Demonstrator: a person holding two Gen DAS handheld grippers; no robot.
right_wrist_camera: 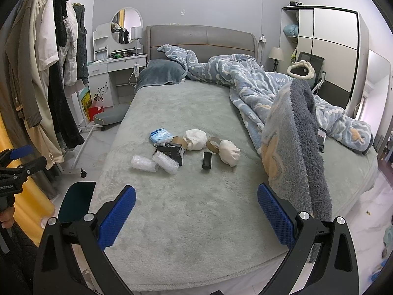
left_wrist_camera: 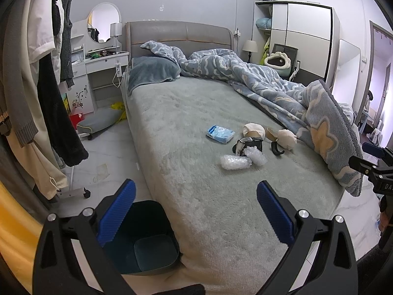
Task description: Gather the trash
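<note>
Litter lies in the middle of the grey-green bed (right_wrist_camera: 196, 209): a blue tissue pack (right_wrist_camera: 160, 135), two bubble-wrap rolls (right_wrist_camera: 143, 163) (right_wrist_camera: 165, 163), a torn black box (right_wrist_camera: 169, 151), two cream wads (right_wrist_camera: 196, 139) (right_wrist_camera: 229, 155) beside tape rolls (right_wrist_camera: 213, 144), and a small black item (right_wrist_camera: 207, 160). The left wrist view shows the same pile: tissue pack (left_wrist_camera: 220, 134), bubble wrap (left_wrist_camera: 235, 162). A dark teal bin (left_wrist_camera: 145, 241) stands on the floor at the bed's near left corner. My left gripper (left_wrist_camera: 196, 211) is open above bin and bed edge. My right gripper (right_wrist_camera: 196, 215) is open over the bed's foot, empty.
A blue patterned duvet (right_wrist_camera: 289, 127) is heaped along the bed's right side. A rolling clothes rack (right_wrist_camera: 56, 86) stands on the left, with a white dressing table (right_wrist_camera: 115, 73) and a floor cushion (right_wrist_camera: 110, 116) behind it. A wardrobe (right_wrist_camera: 329, 46) stands at the far right.
</note>
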